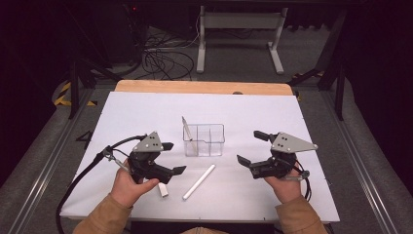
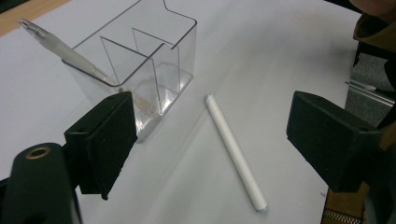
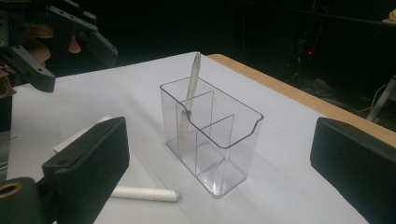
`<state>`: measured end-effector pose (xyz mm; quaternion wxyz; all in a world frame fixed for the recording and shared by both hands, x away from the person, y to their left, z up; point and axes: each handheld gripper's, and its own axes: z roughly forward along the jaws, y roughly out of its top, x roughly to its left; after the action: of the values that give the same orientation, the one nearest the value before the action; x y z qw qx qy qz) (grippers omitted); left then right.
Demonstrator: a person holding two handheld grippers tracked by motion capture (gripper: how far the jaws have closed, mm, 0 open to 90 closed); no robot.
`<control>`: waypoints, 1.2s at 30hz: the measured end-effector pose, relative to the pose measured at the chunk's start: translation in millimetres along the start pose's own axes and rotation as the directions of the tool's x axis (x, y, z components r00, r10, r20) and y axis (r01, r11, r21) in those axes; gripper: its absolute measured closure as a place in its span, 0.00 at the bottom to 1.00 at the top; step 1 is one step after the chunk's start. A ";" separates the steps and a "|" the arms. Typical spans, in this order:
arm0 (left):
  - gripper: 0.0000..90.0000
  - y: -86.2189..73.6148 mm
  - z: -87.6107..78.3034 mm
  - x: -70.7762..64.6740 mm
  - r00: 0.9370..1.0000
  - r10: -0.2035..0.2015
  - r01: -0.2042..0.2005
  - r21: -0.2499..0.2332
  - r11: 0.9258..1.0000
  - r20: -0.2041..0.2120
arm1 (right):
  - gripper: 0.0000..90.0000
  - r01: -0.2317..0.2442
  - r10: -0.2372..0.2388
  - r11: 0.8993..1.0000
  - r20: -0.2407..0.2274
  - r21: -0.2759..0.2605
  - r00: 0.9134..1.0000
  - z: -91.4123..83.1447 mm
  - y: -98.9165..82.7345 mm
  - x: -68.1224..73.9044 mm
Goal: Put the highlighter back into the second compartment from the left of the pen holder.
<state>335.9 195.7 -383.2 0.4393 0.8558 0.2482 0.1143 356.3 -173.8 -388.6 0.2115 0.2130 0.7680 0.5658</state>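
The left claw (image 1: pixel 172 158) is hovering low over the white-covered bench (image 1: pixel 272 107), gripped from below by the person's left hand (image 1: pixel 127 187). Its jaws are standing released, with nothing between the pads. A black cable (image 1: pixel 80 180) is trailing from it toward the near left edge of the bench. Just beside the left hand, a short white rectangular block (image 1: pixel 163 189) is lying flat on the bench.

To the right of that block, the long white cylindrical stick (image 1: pixel 199 182) is lying flat on the bench, angled from near-left to far-right. In the left gripper view, this stick (image 2: pixel 236 153) is lying ahead of the open jaws, apart from both pads.

Behind the stick, the clear plastic divided organiser box (image 1: pixel 204 140) is standing upright near the middle of the bench. A translucent grey pen (image 1: pixel 187 131) is leaning in its left-hand compartment, with the upper end tilting out past the rim. In the right gripper view, the box (image 3: pixel 212 140) is standing ahead of the jaws and the pen (image 3: pixel 190 93) is rising above the wall.

The right claw (image 1: pixel 252 148) is hovering at the right of the box, held by the right hand (image 1: pixel 286 187). Its jaws are standing released and wide, grasping nothing.
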 end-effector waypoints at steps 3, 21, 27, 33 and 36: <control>0.20 2.0 7.5 -2.2 1.000 -0.011 0.011 0.025 1.000 0.007 | 0.06 0.001 -0.001 1.000 0.003 -0.003 1.000 -0.8 0.2 -0.4; 0.26 4.0 44.3 -11.0 1.000 -0.020 0.019 0.113 0.993 0.010 | 0.06 0.000 0.000 1.000 0.001 0.008 1.000 0.5 -1.8 -1.4; 0.29 3.7 52.4 -10.5 0.999 -0.033 0.031 0.126 0.991 0.014 | 0.06 -0.001 0.001 1.000 0.002 0.010 1.000 0.1 -2.1 -1.8; 0.32 5.0 62.4 -14.3 0.999 -0.032 0.028 0.161 0.987 0.017 | 0.06 0.001 -0.001 1.000 0.002 0.010 1.000 0.3 -2.0 -1.6; 0.32 6.1 67.5 -17.0 0.999 -0.030 0.024 0.173 0.985 0.028 | 0.06 0.001 -0.001 1.000 0.002 0.010 1.000 0.2 -2.1 -1.7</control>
<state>351.4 136.8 -417.6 0.3686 0.8889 0.2621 0.0732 357.6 -175.1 -390.5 0.2114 0.2144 0.7708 0.5615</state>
